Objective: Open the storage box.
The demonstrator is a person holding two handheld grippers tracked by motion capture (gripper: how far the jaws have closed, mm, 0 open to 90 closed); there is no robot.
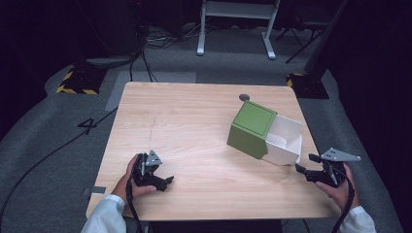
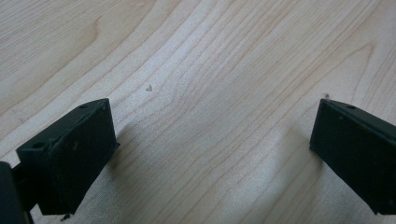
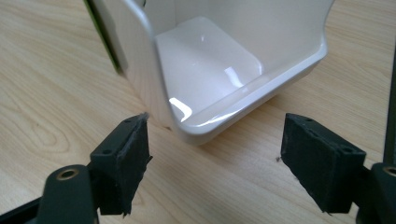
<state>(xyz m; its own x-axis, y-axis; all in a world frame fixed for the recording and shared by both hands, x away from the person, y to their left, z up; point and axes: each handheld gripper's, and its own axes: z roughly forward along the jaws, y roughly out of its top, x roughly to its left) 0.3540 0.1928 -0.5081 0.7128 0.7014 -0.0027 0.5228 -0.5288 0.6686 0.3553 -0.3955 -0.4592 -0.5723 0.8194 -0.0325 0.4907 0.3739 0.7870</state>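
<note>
From the high view we see a light wooden table (image 1: 194, 136) standing on grey carpet, with a green box (image 1: 250, 127) lying toward its right side; a white drawer (image 1: 285, 141) is pulled partly out of the box, its open end turned toward the near right corner. Our right tool (image 1: 305, 164) sits at the table's near right edge, held in the right hand (image 1: 342, 187), its jaws spread and pointing at the drawer, just short of it and not touching. Our left tool (image 1: 166, 180) rests low over the near left part of the table in the left hand (image 1: 132, 179), well apart from the box. In the left gripper view, we look along that tool's (image 2: 212, 149) two black jaws, which stand wide apart with bare wood grain between them; it is released and grips nothing. In the right gripper view, the drawer's (image 3: 219, 79) glossy white inside and rounded front lip lie just beyond the jaws, with a sliver of the green box (image 3: 100, 32) at the upper left. The right tool (image 3: 215, 154) is released too: its pads stand wide to either side, the drawer's corner close ahead of the gap, neither pad pressing on it.
</note>
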